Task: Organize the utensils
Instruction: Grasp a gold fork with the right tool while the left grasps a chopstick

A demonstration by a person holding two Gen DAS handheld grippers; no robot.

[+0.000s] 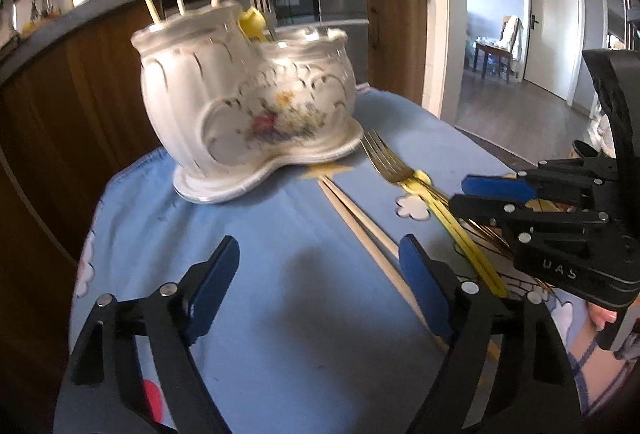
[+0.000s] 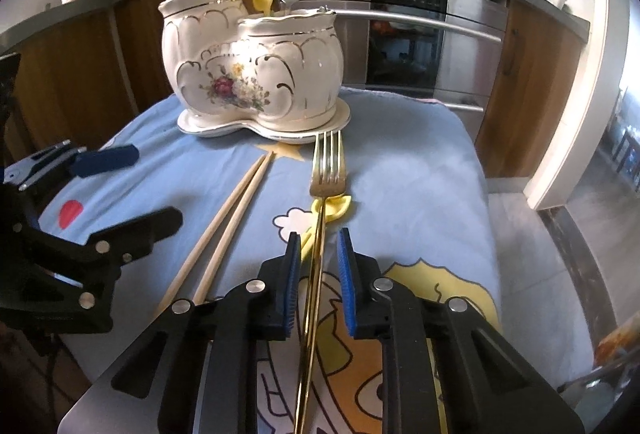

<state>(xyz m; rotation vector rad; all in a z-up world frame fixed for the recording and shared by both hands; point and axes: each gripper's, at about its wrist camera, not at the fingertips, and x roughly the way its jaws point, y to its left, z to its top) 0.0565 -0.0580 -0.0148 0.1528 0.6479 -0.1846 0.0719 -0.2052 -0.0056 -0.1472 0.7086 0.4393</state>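
- A white floral ceramic utensil holder [image 2: 256, 70] stands on a blue cartoon-print cloth [image 2: 412, 170]; it holds three chopsticks, a silver fork and something yellow, their lower ends hidden inside.
- The right gripper [image 2: 318, 286] straddles the gold fork [image 2: 326, 170] lying on the cloth; its pads appear not quite touching the handle, whose end is cut off.
- The left gripper [image 1: 316, 286] hangs released and empty, beside two loose chopsticks [image 2: 228, 230].
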